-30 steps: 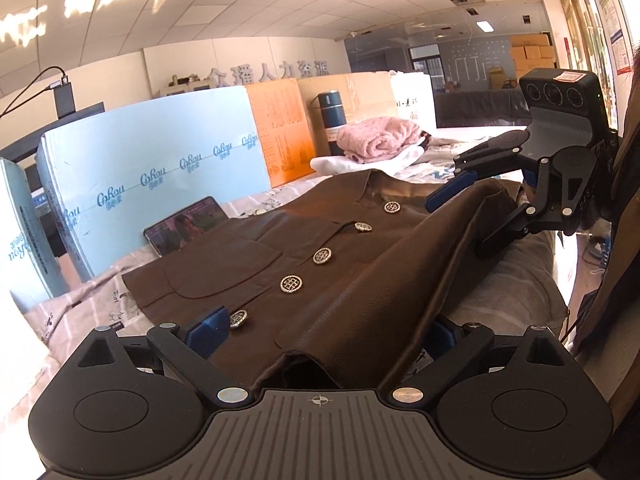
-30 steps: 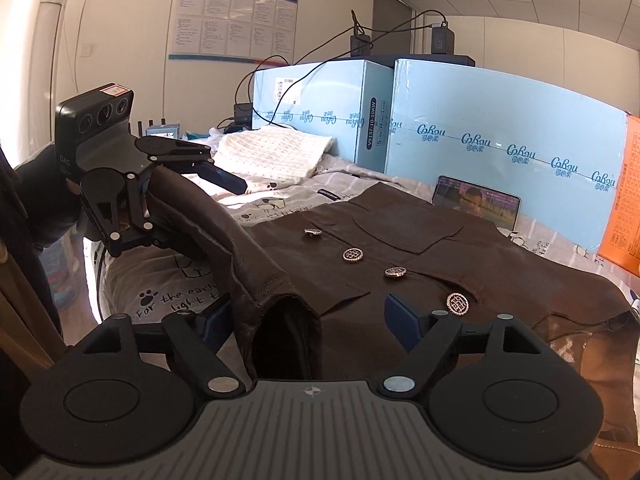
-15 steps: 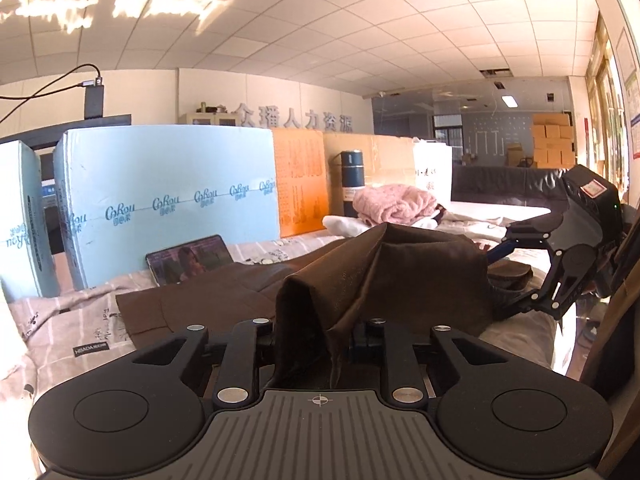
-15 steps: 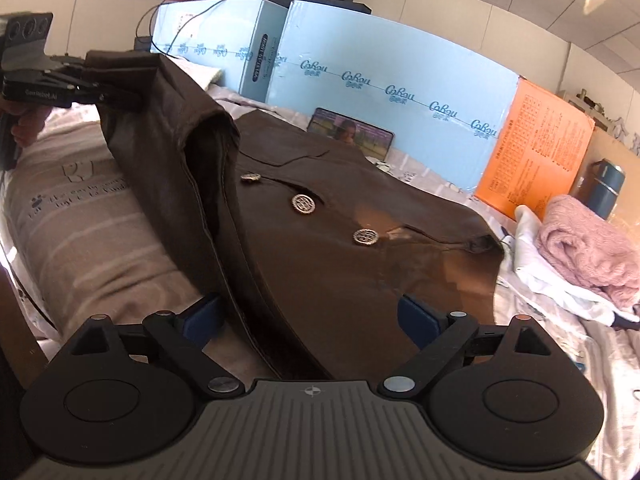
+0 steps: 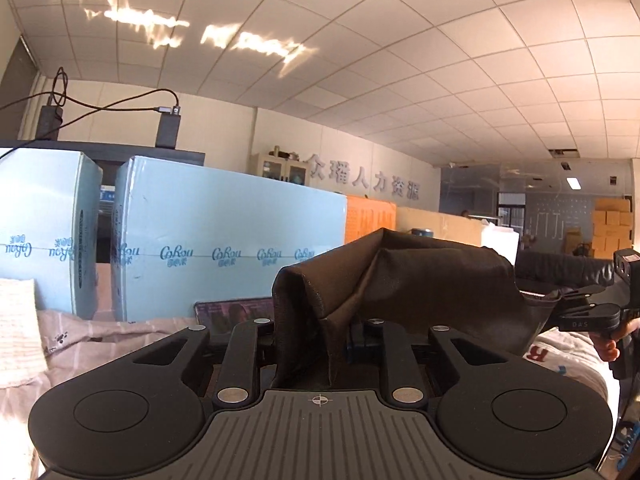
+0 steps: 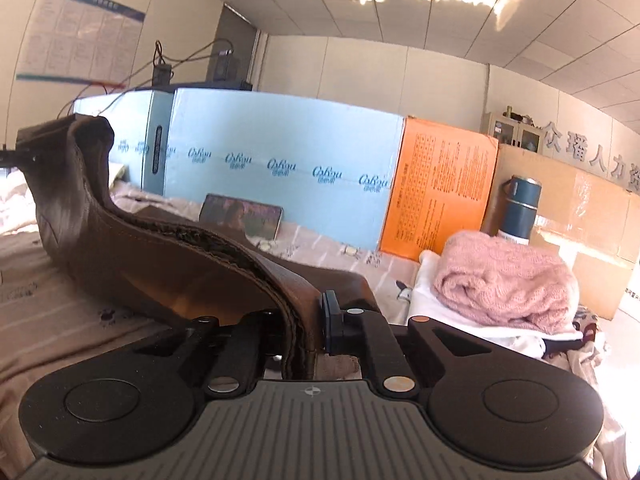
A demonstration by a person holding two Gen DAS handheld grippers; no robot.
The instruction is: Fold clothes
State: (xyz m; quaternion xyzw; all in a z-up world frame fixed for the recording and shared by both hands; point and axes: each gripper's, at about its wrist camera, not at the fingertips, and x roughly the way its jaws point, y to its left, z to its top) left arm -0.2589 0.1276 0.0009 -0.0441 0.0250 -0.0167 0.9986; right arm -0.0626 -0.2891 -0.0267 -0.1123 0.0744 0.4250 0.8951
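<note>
In the left wrist view, the left claw [image 5: 316, 344] is clamped together on a raised fold of the brown jacket [image 5: 400, 280], held before the blue foam board [image 5: 224, 240].

In the right wrist view, the right claw [image 6: 308, 332] is closed on the jacket's stitched edge, left of the pink sweater [image 6: 504, 280], above the bed [image 6: 60, 312].

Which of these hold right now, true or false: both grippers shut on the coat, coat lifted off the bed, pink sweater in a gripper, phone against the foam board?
1. Both the left gripper and right gripper are shut on the coat. True.
2. The coat lies flat. False: its held edge is raised.
3. The pink sweater is in a gripper. False: it rests on white cloth.
4. The phone leans against the foam board. True.
</note>
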